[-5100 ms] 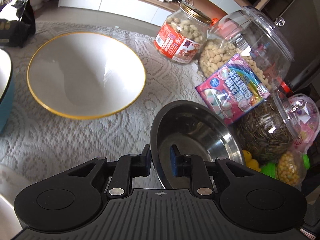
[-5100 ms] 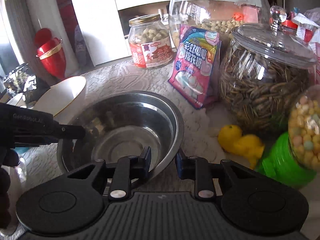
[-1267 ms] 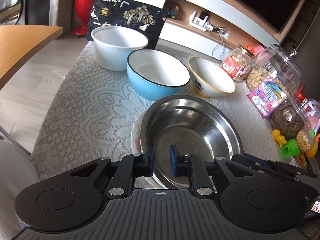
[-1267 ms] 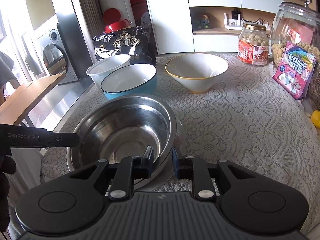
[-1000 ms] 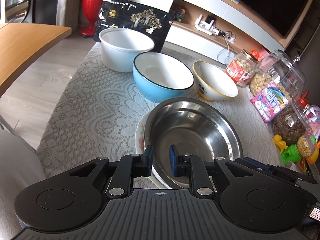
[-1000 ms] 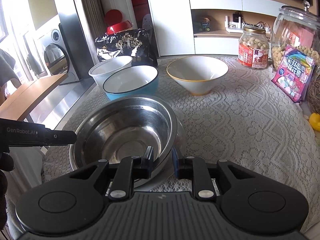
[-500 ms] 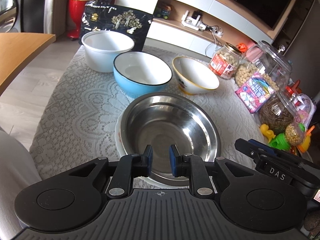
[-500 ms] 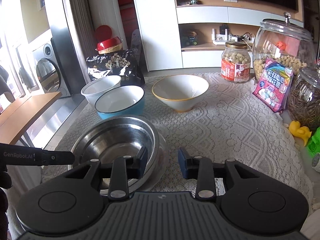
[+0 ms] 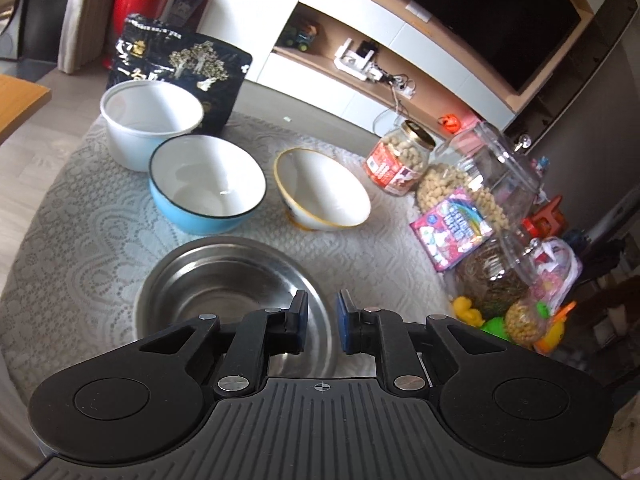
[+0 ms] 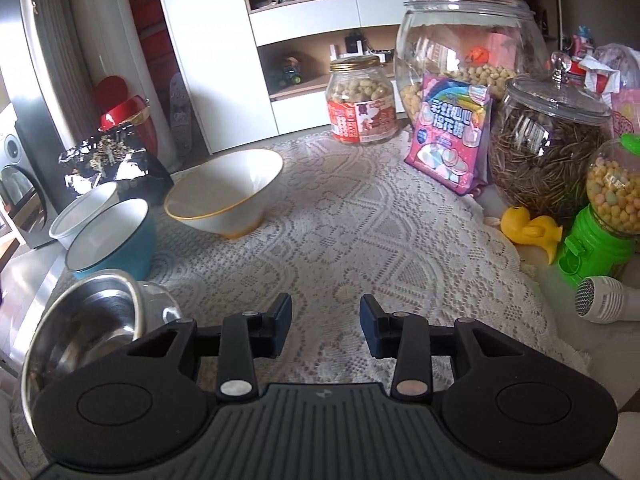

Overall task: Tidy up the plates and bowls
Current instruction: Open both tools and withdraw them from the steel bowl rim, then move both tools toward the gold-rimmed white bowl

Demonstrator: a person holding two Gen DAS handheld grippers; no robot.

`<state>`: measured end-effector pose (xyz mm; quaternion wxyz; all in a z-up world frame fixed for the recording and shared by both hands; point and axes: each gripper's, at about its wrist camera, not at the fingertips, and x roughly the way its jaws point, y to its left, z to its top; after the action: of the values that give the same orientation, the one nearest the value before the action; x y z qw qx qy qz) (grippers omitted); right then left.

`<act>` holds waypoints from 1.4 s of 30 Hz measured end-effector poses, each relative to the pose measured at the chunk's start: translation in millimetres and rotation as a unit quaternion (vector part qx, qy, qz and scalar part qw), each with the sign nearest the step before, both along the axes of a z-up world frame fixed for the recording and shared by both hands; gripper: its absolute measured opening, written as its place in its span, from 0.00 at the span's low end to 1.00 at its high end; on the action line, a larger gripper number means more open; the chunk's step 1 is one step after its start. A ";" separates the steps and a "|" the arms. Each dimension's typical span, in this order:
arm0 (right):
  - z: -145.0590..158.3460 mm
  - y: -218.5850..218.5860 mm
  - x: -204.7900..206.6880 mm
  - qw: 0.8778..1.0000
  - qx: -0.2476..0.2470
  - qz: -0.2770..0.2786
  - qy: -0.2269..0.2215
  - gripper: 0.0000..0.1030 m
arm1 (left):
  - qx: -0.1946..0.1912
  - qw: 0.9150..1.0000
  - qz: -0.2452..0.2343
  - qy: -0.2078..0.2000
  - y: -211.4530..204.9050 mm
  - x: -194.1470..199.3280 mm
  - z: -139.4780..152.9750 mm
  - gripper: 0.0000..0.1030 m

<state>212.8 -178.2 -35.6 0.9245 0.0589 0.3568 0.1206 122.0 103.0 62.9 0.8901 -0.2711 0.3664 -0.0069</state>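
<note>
Left tool (image 9: 321, 322): angled downward over the near edge of the bench (image 9: 80, 216), above the right part of the steel bowl (image 9: 224, 280). Its blue pads stand a narrow gap apart with nothing between them; the bowl's rim passes below and behind the pads, not in their grip. The jaws have just been closing to this near-shut position.

Right tool (image 10: 325, 330): also angled downward, over bare lace cloth (image 10: 360, 240) to the right of the steel bowl (image 10: 84, 320). The jaws stand spread and have just been opening; nothing lies between them, only the cloth beneath.

Steel bowl: upright at the near left of the bench, free of both tools. Interior polished and empty, with dull reflections. In the right wrist view a glassy rim (image 10: 160, 300) shows under its right side, consistent with a plate beneath; the plate's full outline cannot be told.

Other bowls, all upright and empty:
- Blue bowl (image 9: 206, 192), white inside with a dark rim, just behind the steel bowl.
- White bowl (image 9: 150, 124), straight-sided, behind and left of the blue bowl, close beside it.
- Cone-shaped white bowl (image 9: 322, 190) with a yellow rim, to the right of the blue bowl and apart from it.

A black printed bag (image 9: 180, 76) stands behind the white bowl. Jars of snacks (image 10: 468, 52) and a pink packet (image 10: 452, 132) line the bench's right side.
</note>
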 end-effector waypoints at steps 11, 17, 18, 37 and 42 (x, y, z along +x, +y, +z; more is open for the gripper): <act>-44.4 -5.4 79.0 0.999 -0.010 -0.036 0.028 0.36 | -0.077 0.997 -0.015 -0.018 -36.8 67.0 56.9 0.13; -59.1 -11.4 79.3 0.998 0.007 -0.037 0.044 0.37 | -0.087 0.996 0.003 0.019 -40.1 96.6 38.0 0.13; -58.8 -11.9 78.6 0.998 0.007 -0.038 0.043 0.37 | -0.088 0.996 -0.002 0.026 -43.1 99.2 34.7 0.13; -59.4 -17.9 75.5 0.998 0.025 -0.038 0.041 0.40 | -0.079 0.996 -0.035 0.012 -62.0 99.3 43.2 0.13; -57.9 -17.7 74.8 0.998 0.021 -0.041 0.037 0.41 | -0.039 0.997 -0.060 0.000 -50.8 109.4 30.4 0.13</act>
<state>287.6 -195.9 -93.5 0.9134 0.0969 0.3855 0.0881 231.5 52.3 93.3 0.8767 -0.2834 0.3816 -0.0744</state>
